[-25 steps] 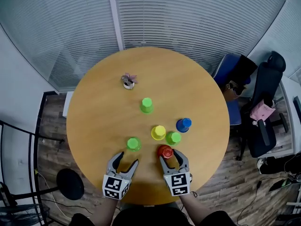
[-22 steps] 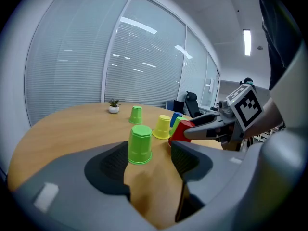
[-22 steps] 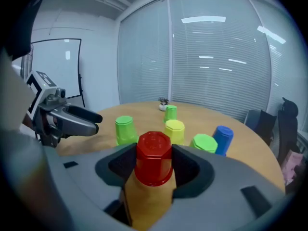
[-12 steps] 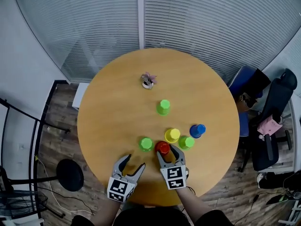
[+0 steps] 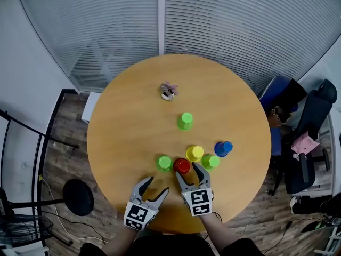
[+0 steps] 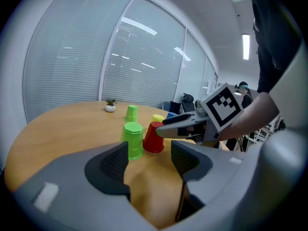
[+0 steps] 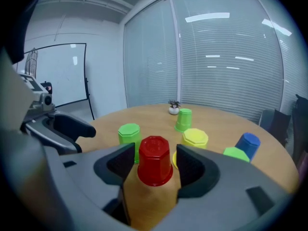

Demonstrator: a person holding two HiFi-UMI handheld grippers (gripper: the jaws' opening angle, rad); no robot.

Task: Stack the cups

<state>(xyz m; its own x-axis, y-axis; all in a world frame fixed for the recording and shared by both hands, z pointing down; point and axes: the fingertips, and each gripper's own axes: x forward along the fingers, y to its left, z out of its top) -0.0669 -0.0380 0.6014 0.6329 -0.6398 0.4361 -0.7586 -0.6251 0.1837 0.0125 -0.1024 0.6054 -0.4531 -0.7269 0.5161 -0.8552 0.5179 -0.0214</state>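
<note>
Several upturned cups stand on the round wooden table (image 5: 122, 132). A red cup (image 5: 181, 166) (image 7: 155, 160) stands upright on the table between the fingertips of my right gripper (image 5: 186, 169) (image 7: 155, 154), whose jaws are open with a narrow gap on each side. Just left of it is a green cup (image 5: 163, 162) (image 7: 128, 133). Behind are a yellow cup (image 5: 194, 153) (image 7: 195, 137), another green cup (image 5: 210, 161) and a blue cup (image 5: 223, 148) (image 7: 248, 143). A third green cup (image 5: 185, 121) stands farther back. My left gripper (image 5: 155, 186) (image 6: 149, 159) is open and empty, short of the cups.
A small potted plant (image 5: 168, 90) sits toward the table's far side. Office chairs (image 5: 306, 137) stand to the right of the table, and a black round base (image 5: 78, 197) is on the floor to the left. Blinds cover the windows behind.
My right gripper has brought the red cup left and forward, beside the near green cup, and has drawn back slightly from it. The left gripper has shifted a little right.
</note>
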